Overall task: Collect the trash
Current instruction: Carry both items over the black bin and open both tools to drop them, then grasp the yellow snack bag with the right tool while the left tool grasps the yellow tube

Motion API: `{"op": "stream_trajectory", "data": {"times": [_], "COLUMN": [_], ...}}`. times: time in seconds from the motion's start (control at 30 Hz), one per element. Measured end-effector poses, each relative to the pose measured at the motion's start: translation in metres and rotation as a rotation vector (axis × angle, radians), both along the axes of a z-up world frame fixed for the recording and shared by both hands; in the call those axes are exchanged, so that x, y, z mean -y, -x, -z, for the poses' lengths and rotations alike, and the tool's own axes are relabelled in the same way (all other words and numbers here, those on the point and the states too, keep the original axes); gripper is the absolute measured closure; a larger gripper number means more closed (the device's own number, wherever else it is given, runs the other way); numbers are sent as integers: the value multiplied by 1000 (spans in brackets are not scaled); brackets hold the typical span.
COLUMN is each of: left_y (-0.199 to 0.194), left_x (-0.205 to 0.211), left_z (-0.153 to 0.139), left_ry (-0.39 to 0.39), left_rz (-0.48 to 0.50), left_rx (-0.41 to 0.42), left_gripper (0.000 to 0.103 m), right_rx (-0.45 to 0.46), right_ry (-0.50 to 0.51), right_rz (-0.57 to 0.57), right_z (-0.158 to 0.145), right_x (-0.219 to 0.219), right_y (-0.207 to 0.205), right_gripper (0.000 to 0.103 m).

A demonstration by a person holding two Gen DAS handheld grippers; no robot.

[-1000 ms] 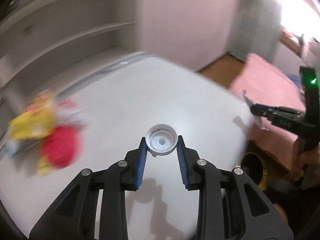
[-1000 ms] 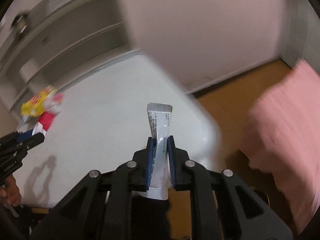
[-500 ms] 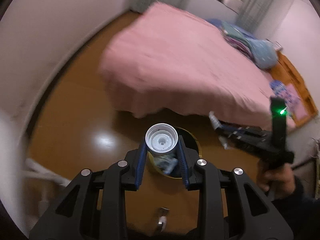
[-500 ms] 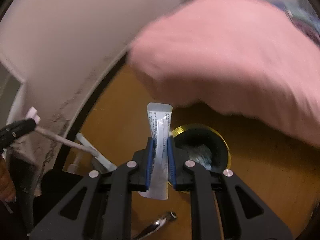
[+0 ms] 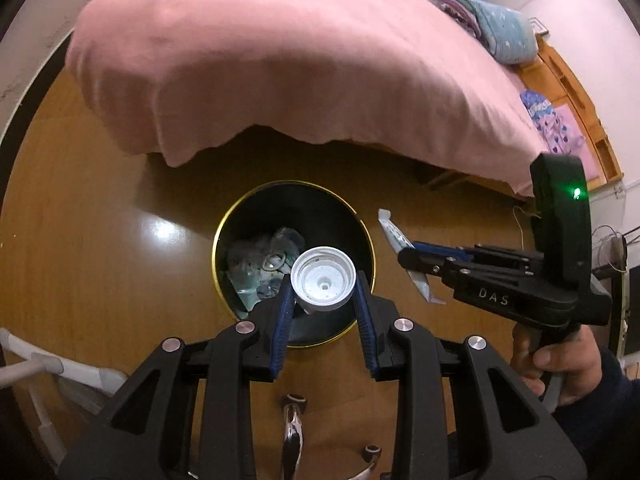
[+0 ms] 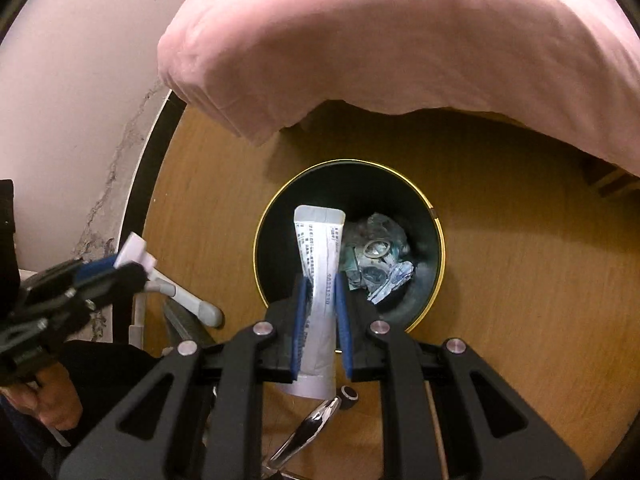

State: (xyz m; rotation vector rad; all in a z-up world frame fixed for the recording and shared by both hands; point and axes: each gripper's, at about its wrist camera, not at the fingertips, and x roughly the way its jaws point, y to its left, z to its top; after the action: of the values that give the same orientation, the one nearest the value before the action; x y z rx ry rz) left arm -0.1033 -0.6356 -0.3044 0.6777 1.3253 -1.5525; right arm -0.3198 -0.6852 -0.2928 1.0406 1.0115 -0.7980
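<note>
1. Left wrist view, edges: a pink bedspread (image 5: 280,60) fills the top of the frame, its hem overhanging the wood floor (image 5: 80,208). Open floor lies at centre left; a white wall edge curves along the far left.
2. Left wrist view, shapes: the left gripper (image 5: 323,292) clamps a round white ribbed cap (image 5: 323,280) between its blue pads, the cap's hollow side facing the camera. It sits at frame centre, over the bin's lower rim.
3. Left wrist view, container: the round black bin (image 5: 344,216) with a gold rim stands on the floor just below the hem. Crumpled clear plastic and wrappers lie inside.
4. Left wrist view, right side: the right gripper (image 5: 408,258) pinches a flat white tube (image 5: 394,236) just right of the bin; a hand (image 5: 556,364) grips its handle.
5. Right wrist view, edges: the bedspread (image 6: 400,40) spans the top, a cracked wall (image 6: 80,100) fills the upper left, and bare floor (image 6: 520,280) lies at right.
6. Right wrist view, grip: the right gripper (image 6: 321,292) is closed tight on the upright tube (image 6: 318,248), whose crimped end overlaps the bin (image 6: 280,232) opening.
7. Right wrist view, left edge: the left gripper (image 6: 132,266), blurred, holds the cap (image 6: 134,254).
</note>
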Motion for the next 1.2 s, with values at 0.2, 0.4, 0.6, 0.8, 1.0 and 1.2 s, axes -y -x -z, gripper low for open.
{"op": "stream_trajectory", "data": {"times": [0.2, 0.4, 0.6, 0.8, 1.0, 1.2], "left_y": [10, 7, -3, -36, -97, -190], "left_x": [11, 15, 11, -37, -145, -314], "left_z": [8, -7, -52, -150, -272, -324], "left_ry": [-13, 10, 79, 216, 380, 349], "left_rz": [17, 14, -12, -130, -385, -740], "left_rx": [-20, -26, 33, 170, 307, 454], "left_gripper": [74, 63, 51, 22, 9, 8], "right_rx": [24, 52, 68, 67, 137, 282], "right_ry": [-20, -17, 32, 138, 313, 382], "right_rz": [25, 57, 56, -8, -228, -515], "right_z": [11, -1, -32, -94, -188, -254], "right_x": [9, 17, 16, 1, -47, -138], "right_y": [3, 8, 7, -16, -104, -237], "right_gripper": [88, 74, 44, 28, 17, 15]}}
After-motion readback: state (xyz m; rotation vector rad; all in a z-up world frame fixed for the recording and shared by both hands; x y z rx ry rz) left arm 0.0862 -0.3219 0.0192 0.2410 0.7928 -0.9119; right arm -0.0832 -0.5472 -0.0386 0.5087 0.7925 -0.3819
